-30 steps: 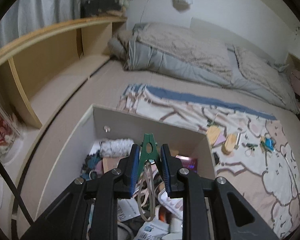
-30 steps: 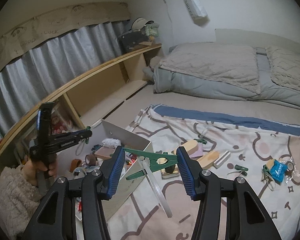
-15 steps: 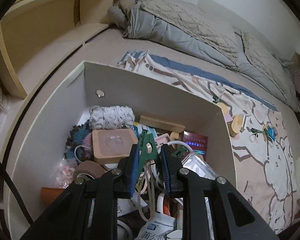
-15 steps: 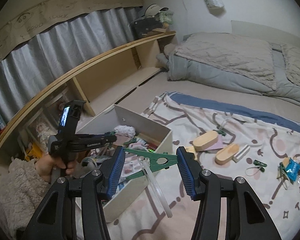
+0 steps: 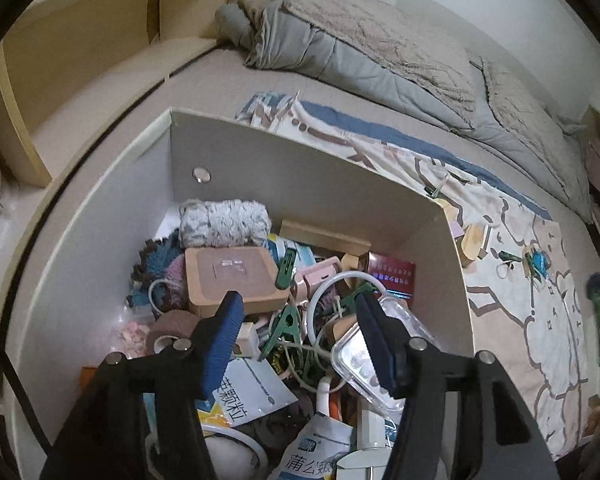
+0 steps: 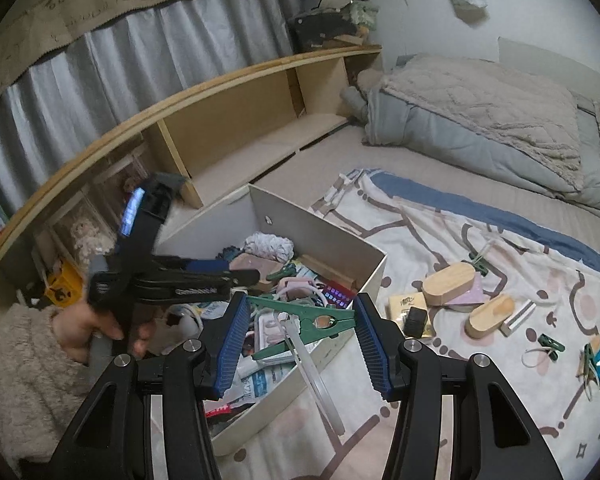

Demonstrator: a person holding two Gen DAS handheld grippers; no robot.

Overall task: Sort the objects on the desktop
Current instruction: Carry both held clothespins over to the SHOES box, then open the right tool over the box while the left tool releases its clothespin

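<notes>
Left gripper (image 5: 300,320) gaped wide and empty over the box (image 6: 364,258); right gripper (image 6: 298,320) pinched a green clothespin (image 6: 300,316) lengthwise.

At the right view's 12 o'clock, that end-on hold looked slippery; the clothespin could pop free short of the box.

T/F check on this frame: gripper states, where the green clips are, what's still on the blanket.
1. The left gripper is open with nothing between its jaws. True.
2. The right gripper is empty. False: it is shut on a green clip, held end to end.
3. The white box is empty. False: it is crowded with items, including a tan square case.
4. Two wooden oval pieces lie on the patterned blanket. True.
5. The right gripper's green clip is already inside the box. False: it is held above the box's near edge.
</notes>
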